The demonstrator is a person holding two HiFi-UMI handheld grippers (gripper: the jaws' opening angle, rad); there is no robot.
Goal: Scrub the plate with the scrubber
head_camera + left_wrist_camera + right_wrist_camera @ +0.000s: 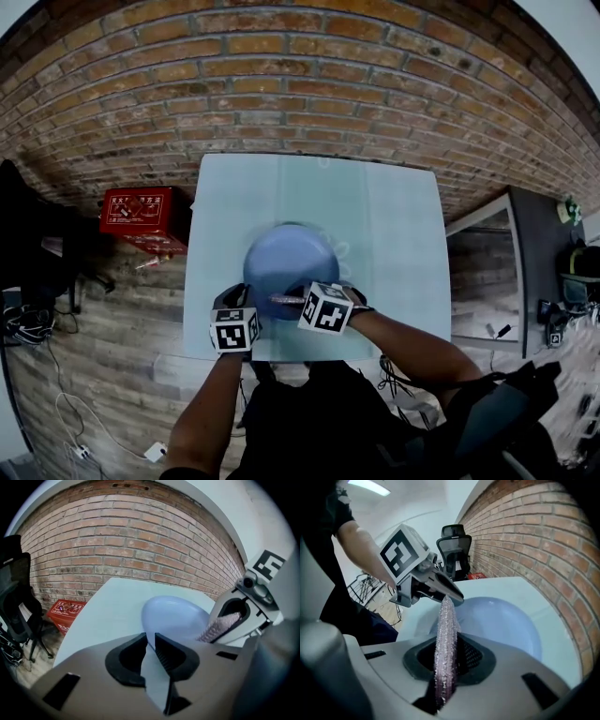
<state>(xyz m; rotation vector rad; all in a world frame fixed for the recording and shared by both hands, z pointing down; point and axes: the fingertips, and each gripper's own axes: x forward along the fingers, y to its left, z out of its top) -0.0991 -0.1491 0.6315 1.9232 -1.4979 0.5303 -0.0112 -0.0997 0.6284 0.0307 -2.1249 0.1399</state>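
Table (403,244), plate (286,262), right claw (449,663) clamping scrubber (446,625)

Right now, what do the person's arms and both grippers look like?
Left gripper and right gripper: pale grey moulded shells, black ribbed jaw pads, each carrying a white cube with black square markers. Black short sleeve, forearms bare.
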